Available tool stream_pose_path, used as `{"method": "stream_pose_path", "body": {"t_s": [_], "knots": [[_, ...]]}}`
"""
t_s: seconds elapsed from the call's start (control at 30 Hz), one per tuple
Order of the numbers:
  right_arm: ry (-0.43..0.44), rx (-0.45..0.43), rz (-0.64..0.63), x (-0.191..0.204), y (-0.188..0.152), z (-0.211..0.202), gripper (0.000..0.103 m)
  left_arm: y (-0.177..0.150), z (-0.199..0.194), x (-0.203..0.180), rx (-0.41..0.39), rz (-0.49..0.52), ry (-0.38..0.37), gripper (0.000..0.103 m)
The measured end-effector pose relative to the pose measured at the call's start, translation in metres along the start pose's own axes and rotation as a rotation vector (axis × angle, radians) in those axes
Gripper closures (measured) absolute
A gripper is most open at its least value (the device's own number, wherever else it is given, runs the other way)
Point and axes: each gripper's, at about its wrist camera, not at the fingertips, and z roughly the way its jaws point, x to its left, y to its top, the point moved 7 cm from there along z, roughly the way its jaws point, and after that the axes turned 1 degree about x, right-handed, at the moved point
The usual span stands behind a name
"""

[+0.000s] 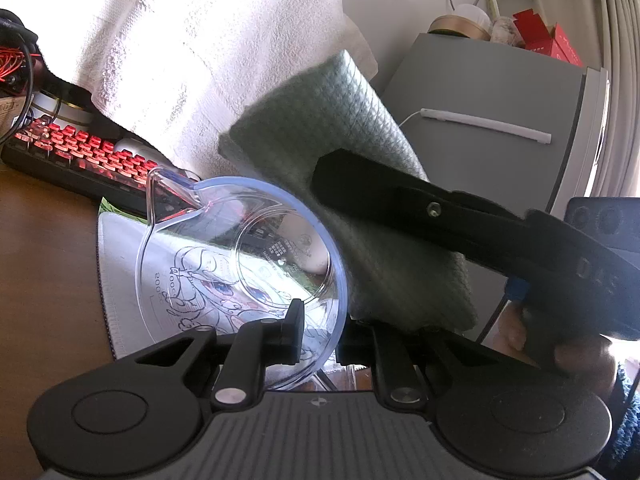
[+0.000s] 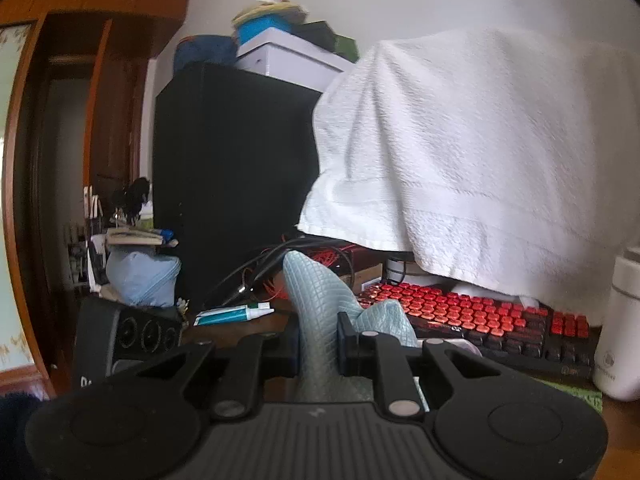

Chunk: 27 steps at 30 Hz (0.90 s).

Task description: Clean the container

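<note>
The step in hand looks like the approach before wiping: container held, cloth raised beside it, not yet inside.

At nine o'clock in the left wrist view lies the black keyboard with red-lit keys (image 1: pixel 80 152), well apart from the work. Toward the centre, the clear plastic measuring jug with a blue-tinted rim and pouring spout (image 1: pixel 240 256) is tipped with its mouth toward the camera, above a white printed desk mat (image 1: pixel 120 280). The left gripper (image 1: pixel 318 332) pinches the jug's rim at six o'clock, one finger inside the wall, one outside.

At two o'clock of the jug, the grey-green waffle-weave cloth (image 1: pixel 344 184) hangs just beside the rim, clamped in the right gripper (image 1: pixel 332 168); the right wrist view shows its jaws pressed together on a fold.

Next, the cloth should swing toward nine o'clock into the jug's mouth and rub the inner wall, while the left grip stays firm.

A large white towel (image 1: pixel 180 60) draped at twelve o'clock crowds the space behind.
</note>
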Motion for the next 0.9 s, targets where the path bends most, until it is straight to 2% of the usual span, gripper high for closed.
{"method": "stream_pose_path", "body": {"t_s": [0.13, 0.5, 0.63, 0.9], "knots": [[-0.011, 0.0, 0.002, -0.008, 0.001, 0.0, 0.087, 0.0, 0.0, 0.001, 0.001, 0.002, -0.002, 0.089], [-0.146, -0.003, 0.134, -0.07, -0.004, 0.0, 0.087, 0.0, 0.0, 0.0, 0.002, 0.002, -0.002, 0.088], [-0.162, 0.009, 0.127, -0.07, -0.003, 0.001, 0.087, 0.0, 0.0, 0.0, 0.003, 0.003, -0.003, 0.088], [-0.035, 0.02, 0.038, -0.023, 0.001, 0.006, 0.087, 0.0, 0.0, 0.001, 0.004, 0.0, -0.003, 0.088]]}}
